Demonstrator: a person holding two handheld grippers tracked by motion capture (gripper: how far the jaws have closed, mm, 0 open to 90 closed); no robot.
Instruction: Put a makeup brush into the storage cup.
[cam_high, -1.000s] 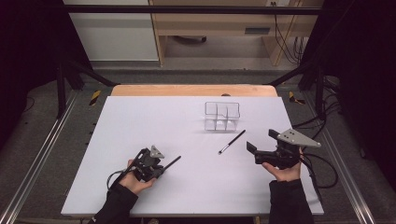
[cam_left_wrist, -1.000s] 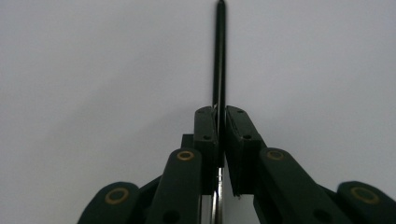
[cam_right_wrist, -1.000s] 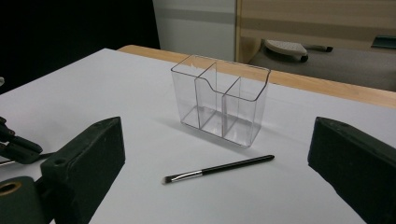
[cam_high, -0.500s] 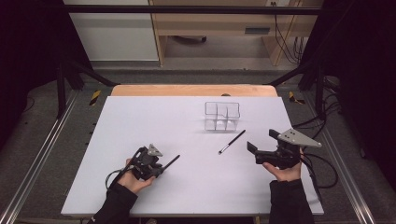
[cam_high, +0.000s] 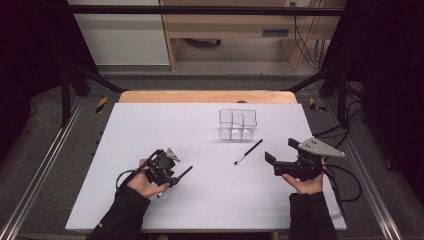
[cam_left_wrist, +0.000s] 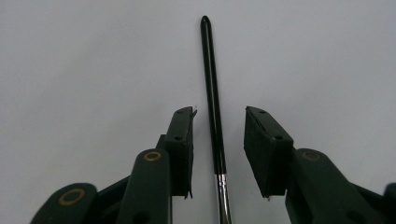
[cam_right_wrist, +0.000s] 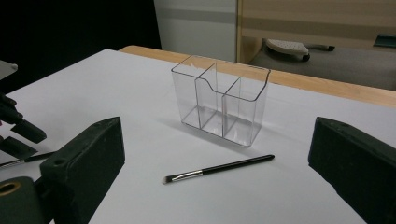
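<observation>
In the high view, the left gripper rests on the matte white table. In the left gripper view its jaws have just been opening; a thin glossy black brush lies between, untouched. In the right gripper view, wide-open empty jaws frame a clear plastic organizer and a second slim brush

left tongs: black jaws, brass-coloured rivets
right tongs: black, grey plate on top
brush by left tongs: glossy black handle, silver ferrule
second brush: black handle, silver ferrule, dark bristles
organizer: clear, colourless
tabletop: plain white, tan wooden far edge
sleeves: black
</observation>
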